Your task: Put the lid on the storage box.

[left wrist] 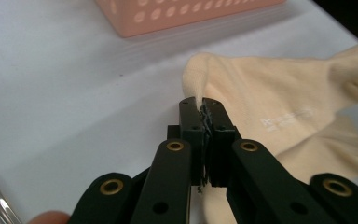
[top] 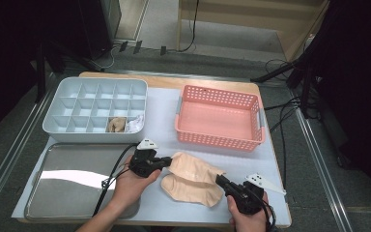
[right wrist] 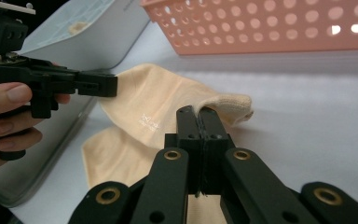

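**Two socks, one pinched at both ends, on the worktop**

Two cream socks on the white worktop (top: 164, 121), between the steel tray (top: 67, 183) and the pink basket (top: 220, 118). Upper sock (top: 195, 166) lying across lower sock (top: 188, 189), partly covering it.

Step in hand, as judged: upper sock gripped at both ends, ready for lifting clear of its partner or for folding.

Left gripper (left wrist: 202, 103): fingers (left wrist: 189, 114) fully together, clamped on a raised fold of the upper sock's edge; fabric bunched in the seam between them. Sock body running off to the right in the left gripper view, faint white lettering visible.

Right gripper (right wrist: 198, 112): fingers (right wrist: 186, 122) fully together, nipping the ribbed cuff end of the same sock; cuff curling up behind the tips.

Next move, as judged: both hands moving together, keeping the cloth lightly taut, without dragging the lower sock along.

Divided grey organiser (top: 96, 108) behind the tray, two front cells already holding rolled cloth items; exact kind not discernible.
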`<state>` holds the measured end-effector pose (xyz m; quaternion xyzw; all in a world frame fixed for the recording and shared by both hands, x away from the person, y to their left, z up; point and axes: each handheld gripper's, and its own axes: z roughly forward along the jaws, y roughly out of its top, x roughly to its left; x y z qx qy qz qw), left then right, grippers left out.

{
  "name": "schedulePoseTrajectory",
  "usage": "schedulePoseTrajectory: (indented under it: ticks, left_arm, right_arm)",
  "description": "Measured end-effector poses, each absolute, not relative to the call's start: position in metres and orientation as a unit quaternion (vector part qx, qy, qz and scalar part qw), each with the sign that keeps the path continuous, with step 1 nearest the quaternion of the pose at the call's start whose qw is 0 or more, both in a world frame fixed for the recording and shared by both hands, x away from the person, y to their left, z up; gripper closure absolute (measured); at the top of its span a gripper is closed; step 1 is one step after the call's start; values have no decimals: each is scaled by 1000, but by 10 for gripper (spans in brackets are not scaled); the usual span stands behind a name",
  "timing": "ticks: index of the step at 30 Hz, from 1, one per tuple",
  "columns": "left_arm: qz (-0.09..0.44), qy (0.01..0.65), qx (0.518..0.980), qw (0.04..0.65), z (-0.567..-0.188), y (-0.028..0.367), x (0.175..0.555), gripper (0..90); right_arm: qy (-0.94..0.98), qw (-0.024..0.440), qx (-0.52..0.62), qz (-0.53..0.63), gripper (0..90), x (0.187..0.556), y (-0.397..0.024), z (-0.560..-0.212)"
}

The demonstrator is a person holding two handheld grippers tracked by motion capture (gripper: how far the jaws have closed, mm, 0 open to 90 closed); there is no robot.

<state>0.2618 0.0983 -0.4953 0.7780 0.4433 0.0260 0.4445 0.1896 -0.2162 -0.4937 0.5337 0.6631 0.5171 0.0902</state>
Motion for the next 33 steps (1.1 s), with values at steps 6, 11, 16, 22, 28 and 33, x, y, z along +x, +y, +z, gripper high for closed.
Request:
schedulePoseTrajectory:
  ticks: [6, 11, 16, 22, 28, 33]
  left_arm:
    - [-11, 435, 782, 447, -501, 109, 240, 896]
    - [-16, 424, 800, 424, -515, 110, 226, 880]
    - [21, 438, 800, 410, -518, 108, 223, 560]
    - [9, 428, 812, 396, -522, 101, 223, 727]
    - [26, 421, 812, 403, -519, 99, 223, 885]
    - [35, 429, 804, 409, -517, 102, 230, 885]
  right_arm:
    - [675, 83, 527, 509, 900, 167, -219, -495]
    - [687, 56, 546, 477, 805, 165, -223, -512]
    - [684, 87, 575, 440, 547, 169, -223, -518]
    - [694, 88, 577, 422, 606, 171, -214, -526]
    - [708, 103, 556, 423, 851, 175, -206, -526]
    - [704, 116, 550, 434, 858, 198, -207, -517]
